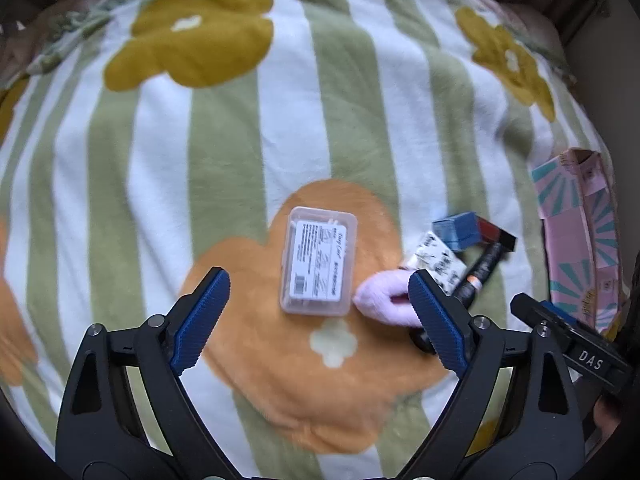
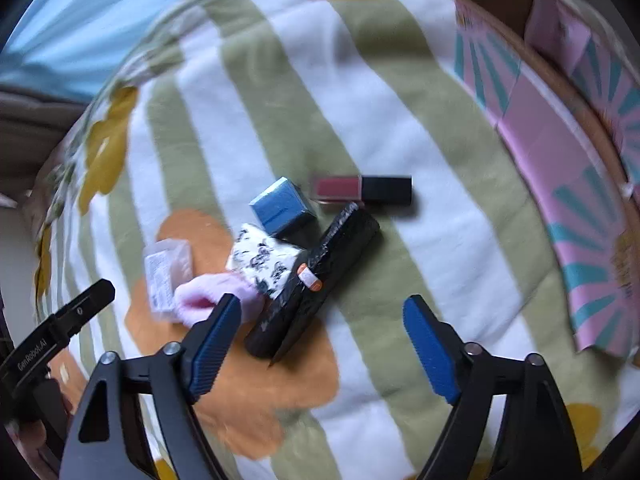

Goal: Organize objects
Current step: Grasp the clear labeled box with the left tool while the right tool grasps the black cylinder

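Here, a fleecy striped blanket point(image 1: 224, 152) with flower patches carries the clutter. The left gripper point(image 1: 320, 300), fingers spread wide and holding nothing, hovers over a clear, rounded plastic case point(image 1: 318, 262) lying flat. Just right of it sit a soft pink fuzzy item point(image 1: 384, 300), a patterned white box point(image 2: 266, 262), a blue box point(image 2: 282, 210), a glossy black tube point(image 2: 316, 276) and a lip gloss point(image 2: 362, 190). The right gripper point(image 2: 324, 340), also spread, hovers near the tube. A pink cardboard box point(image 2: 560, 152) borders the right edge; open blanket lies beyond.

blanket point(image 1: 248, 128): green-white stripes, mustard and orange flowers | carton point(image 2: 568, 152): pink with teal rays | small box point(image 2: 280, 206): blue | lip tube point(image 2: 362, 189): rose, black cap | roll point(image 2: 316, 276): black | sock point(image 1: 384, 300): pale pink | tool pads point(image 1: 200, 320): blue
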A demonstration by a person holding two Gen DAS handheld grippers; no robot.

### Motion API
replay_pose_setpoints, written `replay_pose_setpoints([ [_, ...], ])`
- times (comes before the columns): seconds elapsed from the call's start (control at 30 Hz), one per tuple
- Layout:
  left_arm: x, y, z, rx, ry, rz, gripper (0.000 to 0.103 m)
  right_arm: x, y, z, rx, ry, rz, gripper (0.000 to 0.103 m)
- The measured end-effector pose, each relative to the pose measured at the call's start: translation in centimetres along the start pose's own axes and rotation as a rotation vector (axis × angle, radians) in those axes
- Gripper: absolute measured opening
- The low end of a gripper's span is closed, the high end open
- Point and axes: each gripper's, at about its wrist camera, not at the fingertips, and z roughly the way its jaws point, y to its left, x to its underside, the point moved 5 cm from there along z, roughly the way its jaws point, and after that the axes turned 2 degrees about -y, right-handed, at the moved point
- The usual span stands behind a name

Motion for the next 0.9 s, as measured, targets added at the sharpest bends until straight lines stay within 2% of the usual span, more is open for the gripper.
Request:
replay_pose_setpoints([
  [0.03,-0.2,0.2,0.8,-0.020,0.001,-0.045,0.087,0.0,-0.1,0.8,0.006,0.007,0.019,0.076],
  [0.17,-0.5,0.3,4.2,-0.017,0.053,-0.036,0.082,0.0,-0.5,2.9,0.026,0.032,0.091,0.075],
  [0.33,-0.1,0.5,7.3,-0.016,0.096,-0.063,0.080,0.2,-1.0,4.5,0.038,0.059,0.140,0.060],
  [0.43,0.3,0.6,8.6,-0.019,0.117,-0.071,0.076,0.4,-1.5,5.1,0.018,0.076,0.184,0.059],
  [0.57,0.8,0.7,9.8,-0.008,0.132,-0.083,0.075,0.3,-1.9,5.5,0.002,0.085,0.216,0.056],
  [0.7,1.2,0.3,10.5,-0.024,0.137,-0.058,0.067,0.3,-2.2,5.4,-0.010,0.088,0.223,0.050],
  [0.73,1.3,0.2,10.6,-0.029,0.134,-0.050,0.062,0.3,-2.2,5.3,-0.017,0.086,0.223,0.047],
  [0.83,1.4,-0.2,10.6,-0.019,0.127,-0.038,0.058,0.3,-2.1,5.0,-0.037,0.081,0.215,0.035],
  [0.9,1.5,-0.3,10.7,-0.023,0.123,-0.035,0.058,0.4,-2.1,4.8,-0.030,0.075,0.209,0.034],
])
